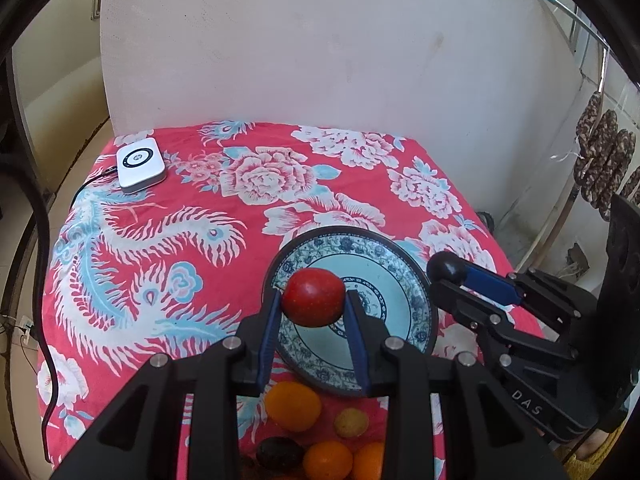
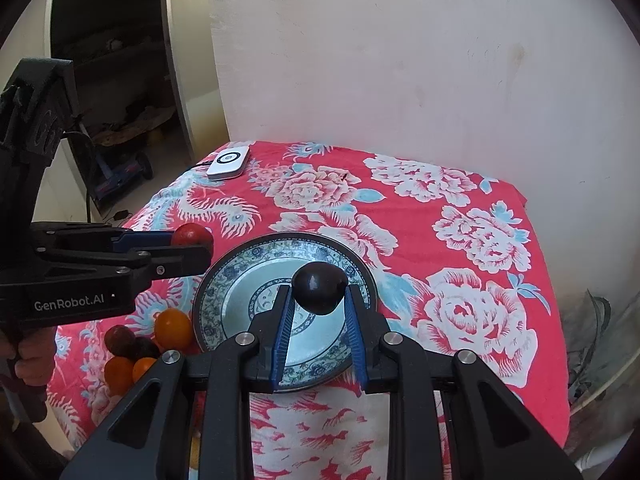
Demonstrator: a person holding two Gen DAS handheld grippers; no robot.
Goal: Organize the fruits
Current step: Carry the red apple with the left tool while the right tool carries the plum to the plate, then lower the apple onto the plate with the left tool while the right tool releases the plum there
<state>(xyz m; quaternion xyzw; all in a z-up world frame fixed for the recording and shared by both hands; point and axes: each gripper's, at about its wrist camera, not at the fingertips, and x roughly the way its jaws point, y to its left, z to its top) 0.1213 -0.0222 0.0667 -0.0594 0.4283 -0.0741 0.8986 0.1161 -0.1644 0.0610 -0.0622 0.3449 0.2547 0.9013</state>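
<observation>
A red apple [image 1: 313, 298], smooth and finely speckled, is sitting pinched between the blue pads of the left gripper [image 1: 314, 308], which is closed snugly on it above the near left rim of the plate [image 1: 416, 272]. A small dark round fruit [image 2: 319, 288], glossy and nearly black, is being held the same way in the right gripper [image 2: 319, 300], clamped tight over the plate's middle. The plate is lying empty on the tabletop, white at its centre with blue flower bands around the rim. Just beside its near left edge the other fruits are waiting in a loose cluster: an orange [image 1: 293, 406], a small yellowish fruit [image 1: 351, 423], a dark fruit [image 1: 279, 454] and two more oranges [image 1: 328, 460]. A red flowered cloth [image 1: 160, 240] is covering the tabletop. At its far left corner a white box [image 1: 140, 165] with a cable is resting, well apart from the plate. A pale wall [image 1: 320, 40] is standing behind.
</observation>
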